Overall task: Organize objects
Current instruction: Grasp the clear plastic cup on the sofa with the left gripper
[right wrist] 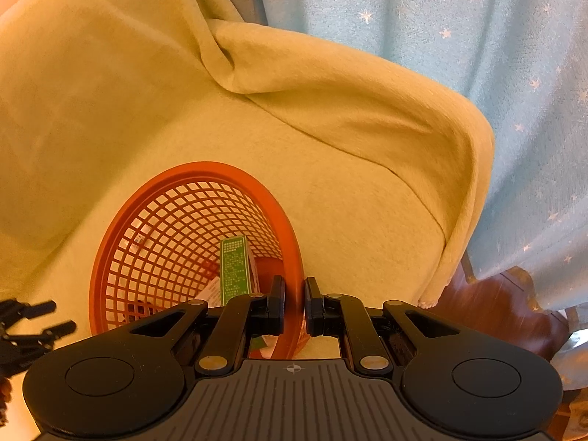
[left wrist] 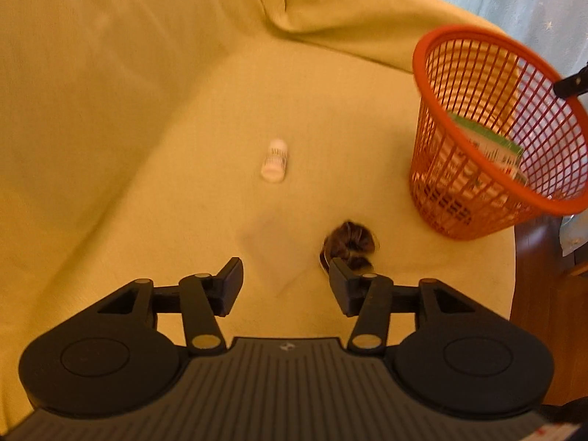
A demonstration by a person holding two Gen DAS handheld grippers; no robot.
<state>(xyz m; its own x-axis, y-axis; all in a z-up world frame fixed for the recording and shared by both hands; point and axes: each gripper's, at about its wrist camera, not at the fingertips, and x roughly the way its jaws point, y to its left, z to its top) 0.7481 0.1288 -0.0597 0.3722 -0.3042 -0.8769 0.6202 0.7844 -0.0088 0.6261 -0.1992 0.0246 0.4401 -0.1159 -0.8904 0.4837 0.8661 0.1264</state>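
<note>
**On the yellow-draped bench: basket gripped, small items loose**

Across the whole bench, a yellow cloth (left wrist: 110,110), rucked into a thick fold toward the far side. Behind it, a pale blue curtain (right wrist: 459,36) dotted with stars. At the right edge, dark wood (right wrist: 496,305) showing past the cloth.

Toward the right of the bench, an orange mesh basket (left wrist: 459,198), tilted, mouth wide. Inside, a green-and-white box (right wrist: 235,272) leaning against the wall, plus other packets too blurred to name.

Clamped on the basket's near rim, the right tongs (right wrist: 294,305): one finger inside the rim, one outside, nearly closed with the orange band pinched between.

Low over the cloth, the left tongs (left wrist: 284,283), spread wide and holding nothing. Just beyond the right finger, touching or nearly so, a small dark brown bundle (left wrist: 351,244), possibly hair or yarn; cannot tell which. Between the fingers, a faint square crease in the cloth.

Farther out, well apart from bundle and basket, a small white bottle (left wrist: 275,160) lying on its side, label blurred.
</note>
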